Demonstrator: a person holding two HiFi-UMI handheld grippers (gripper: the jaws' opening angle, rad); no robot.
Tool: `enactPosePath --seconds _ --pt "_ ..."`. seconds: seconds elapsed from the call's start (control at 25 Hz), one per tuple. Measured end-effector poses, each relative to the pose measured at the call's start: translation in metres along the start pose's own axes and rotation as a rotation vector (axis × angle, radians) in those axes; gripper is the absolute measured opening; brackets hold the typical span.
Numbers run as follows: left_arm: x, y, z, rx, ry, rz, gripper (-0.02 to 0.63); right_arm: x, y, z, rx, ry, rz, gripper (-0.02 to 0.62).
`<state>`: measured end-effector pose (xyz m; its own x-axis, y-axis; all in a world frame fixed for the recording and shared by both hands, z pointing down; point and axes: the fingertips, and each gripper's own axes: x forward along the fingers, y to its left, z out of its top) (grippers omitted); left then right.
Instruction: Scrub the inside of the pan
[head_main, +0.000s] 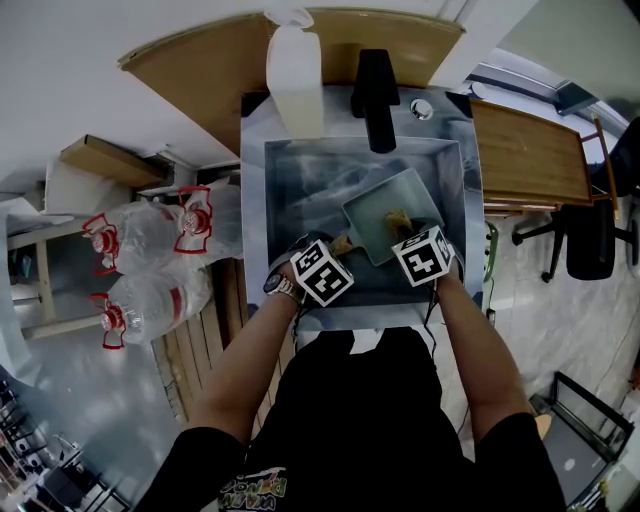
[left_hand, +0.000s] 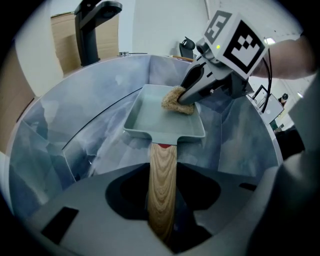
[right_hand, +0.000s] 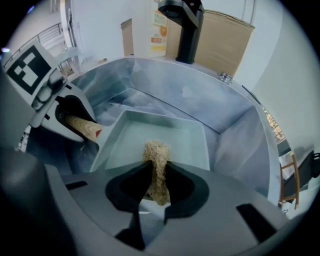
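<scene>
- Down in the sink (head_main: 300, 190), the square pan (head_main: 398, 212) lay just in front of both grippers.
- The left gripper (left_hand: 162, 210) was clamped tight on the pan's wooden handle (left_hand: 162, 170), which stuck out toward the person.
- The right gripper (right_hand: 157, 187) was squeezing a tan scrubber (right_hand: 156, 155), and the scrubber touched the pan's floor.
- From the left gripper view, the scrubber sat by the pan's right wall, with lots of bare floor to its left.
- The pan's low walls ran all the way round the scrubber.
- The sink's tall walls stood near the pan, and a black tap (head_main: 377, 90) stood behind it.
</scene>
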<state>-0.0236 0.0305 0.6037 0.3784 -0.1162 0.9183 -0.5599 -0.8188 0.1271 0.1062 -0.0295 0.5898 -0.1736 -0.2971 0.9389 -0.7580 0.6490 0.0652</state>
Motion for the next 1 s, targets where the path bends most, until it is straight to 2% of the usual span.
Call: enactPosePath --seconds 0.16,0.32,0.76,1.0 --pt "0.000 0.000 0.000 0.000 0.001 0.001 0.165 0.002 -0.029 -0.009 -0.003 0.045 -0.137 0.089" --pt "0.000 0.000 0.000 0.000 0.002 0.001 0.165 0.006 -0.038 -0.012 -0.003 0.072 -0.195 0.089" --pt "0.000 0.000 0.000 0.001 0.002 -0.001 0.166 0.007 -0.043 -0.011 0.025 0.070 -0.216 0.089" --pt "0.000 0.000 -0.001 0.006 0.003 0.001 0.166 0.006 -0.040 -0.011 0.040 0.040 -0.194 0.091"
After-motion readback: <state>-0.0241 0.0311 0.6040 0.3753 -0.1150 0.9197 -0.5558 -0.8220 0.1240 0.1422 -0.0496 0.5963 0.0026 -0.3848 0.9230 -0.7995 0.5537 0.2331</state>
